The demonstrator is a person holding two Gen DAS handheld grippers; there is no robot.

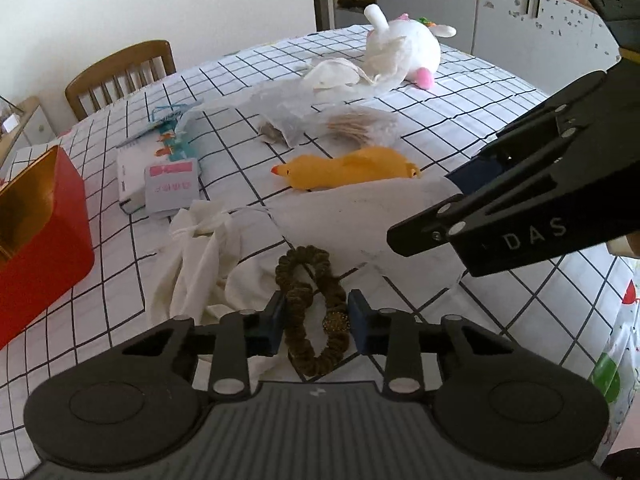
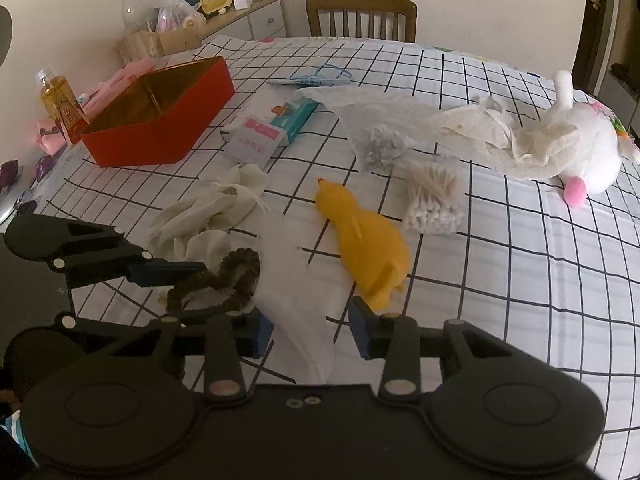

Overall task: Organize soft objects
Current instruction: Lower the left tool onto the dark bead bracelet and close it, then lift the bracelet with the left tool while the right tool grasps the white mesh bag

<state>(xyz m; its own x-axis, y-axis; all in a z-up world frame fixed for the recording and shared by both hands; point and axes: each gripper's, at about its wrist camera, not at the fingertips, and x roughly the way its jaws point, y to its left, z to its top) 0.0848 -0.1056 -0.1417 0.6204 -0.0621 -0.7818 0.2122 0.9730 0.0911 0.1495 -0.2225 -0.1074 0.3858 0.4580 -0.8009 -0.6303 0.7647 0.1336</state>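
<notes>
A checked tablecloth (image 2: 500,280) is shown from the right wrist. The right gripper (image 2: 312,334) is seen with its jaws apart above a white sheet (image 2: 296,300); nothing is held between them. At left, the left gripper (image 2: 208,288) is placed around a brown scrunchie (image 2: 224,276), its fingers on either side. A yellow rubber chicken (image 2: 364,240) lies just beyond, with a bag of cotton swabs (image 2: 434,196) near it. A red box (image 2: 168,128), white gloves (image 2: 212,208) and a white plush toy (image 2: 580,152) are seen farther off.

Grid-cloth table (image 2: 520,280): red box (image 2: 160,136), rubber chicken (image 2: 364,240), plush (image 2: 580,152).
</notes>
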